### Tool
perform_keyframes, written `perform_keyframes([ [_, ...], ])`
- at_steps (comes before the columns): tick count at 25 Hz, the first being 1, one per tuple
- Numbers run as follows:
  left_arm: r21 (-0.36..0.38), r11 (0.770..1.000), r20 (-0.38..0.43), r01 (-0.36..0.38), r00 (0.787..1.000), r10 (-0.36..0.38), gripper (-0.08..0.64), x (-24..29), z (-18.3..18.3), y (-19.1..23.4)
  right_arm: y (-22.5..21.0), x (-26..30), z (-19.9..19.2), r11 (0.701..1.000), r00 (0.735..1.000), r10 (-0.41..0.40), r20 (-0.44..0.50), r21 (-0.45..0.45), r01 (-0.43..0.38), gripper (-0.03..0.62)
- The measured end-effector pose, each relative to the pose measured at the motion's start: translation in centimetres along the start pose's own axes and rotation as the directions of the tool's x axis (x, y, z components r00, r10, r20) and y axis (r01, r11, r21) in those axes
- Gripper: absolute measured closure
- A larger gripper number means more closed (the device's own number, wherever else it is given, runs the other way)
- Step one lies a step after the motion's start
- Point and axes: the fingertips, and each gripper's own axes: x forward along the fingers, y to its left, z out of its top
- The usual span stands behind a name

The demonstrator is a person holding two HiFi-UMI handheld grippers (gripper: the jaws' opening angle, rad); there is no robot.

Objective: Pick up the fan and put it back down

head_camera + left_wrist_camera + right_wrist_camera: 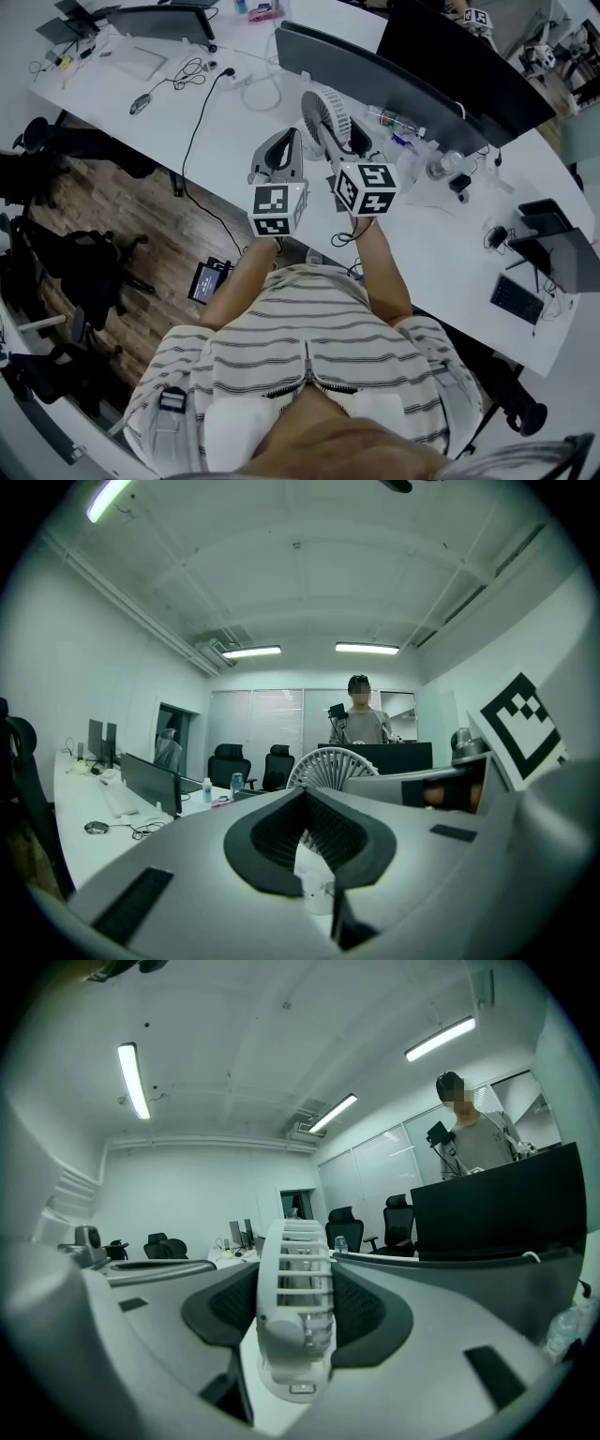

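A small white desk fan [325,114] with a round cage stands upright on the white desk [225,141], in front of a grey monitor. In the right gripper view the fan [295,1288] is edge-on between the two dark pads, and both pads press its cage: my right gripper [349,142] [296,1279] is shut on it. The fan's base sits low against the desk; I cannot tell whether it touches. My left gripper [292,137] [306,794] hovers just left of the fan [330,764], its tips together and holding nothing.
A grey monitor [375,80] and a big dark screen [469,66] stand right behind the fan. A clear bottle [398,122] and small clutter lie to its right, cables [187,70] and a keyboard [141,61] to the left. A person [361,719] stands beyond the desk.
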Motion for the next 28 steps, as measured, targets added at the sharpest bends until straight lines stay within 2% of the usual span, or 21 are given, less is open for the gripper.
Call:
perform_keyframes([
  [19,0.006,1.0,0.02,0.03,0.999,-0.03,0.552,-0.8,0.8,-1.1,0.8,-1.9,0.0,1.0,1.0,-0.018,0.019,-0.001,0.018,0.367],
  [28,0.003,1.0,0.017,0.02,1.0,-0.02,0.552,-1.2,0.8,-1.1,1.0,-2.1,-0.2,1.0,1.0,-0.012,0.012,-0.004,0.012,0.367],
])
